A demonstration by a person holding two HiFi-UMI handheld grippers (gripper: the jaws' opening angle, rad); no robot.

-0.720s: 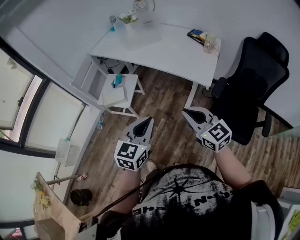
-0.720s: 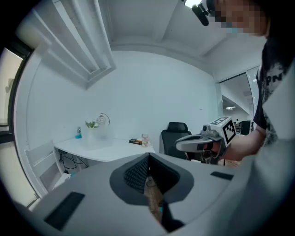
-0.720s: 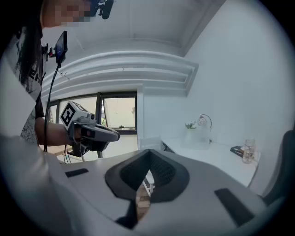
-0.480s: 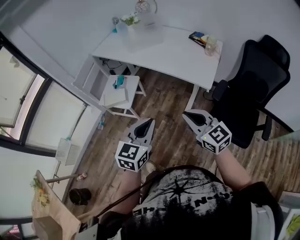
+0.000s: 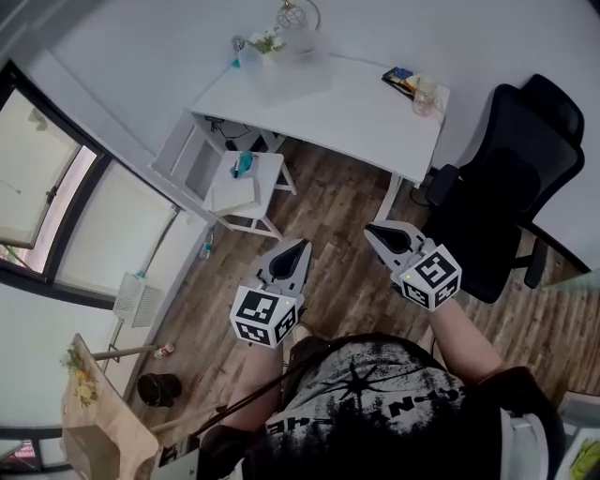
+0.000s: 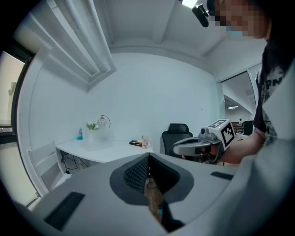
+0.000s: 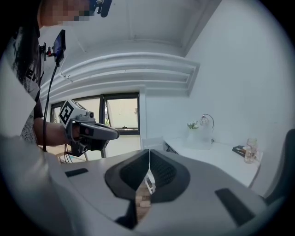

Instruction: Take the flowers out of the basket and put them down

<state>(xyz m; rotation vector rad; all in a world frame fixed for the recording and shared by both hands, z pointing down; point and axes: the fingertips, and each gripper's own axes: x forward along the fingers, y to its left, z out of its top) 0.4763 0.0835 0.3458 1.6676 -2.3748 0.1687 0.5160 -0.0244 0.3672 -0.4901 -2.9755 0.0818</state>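
a room with a wood floor (image 5: pixel 337 234) and a big window (image 5: pixel 56 216) along the left. a white desk (image 5: pixel 347 108) stands at the far side against the wall, with a black chair (image 5: pixel 506 178) to its right and a small white stool (image 5: pixel 246 186) near its left end. the flowers (image 5: pixel 265 41) stand at the far left corner of the desk, beside a round wire thing (image 5: pixel 298 15); whether that is the basket is too small to tell. a glass jar (image 5: pixel 424 92) sits at the desk's far right end. the left gripper (image 5: pixel 302 246) and the right gripper (image 5: pixel 372 228) hover side by side over the floor near the person, well apart from the desk. both have their jaws clenched together with nothing between them.
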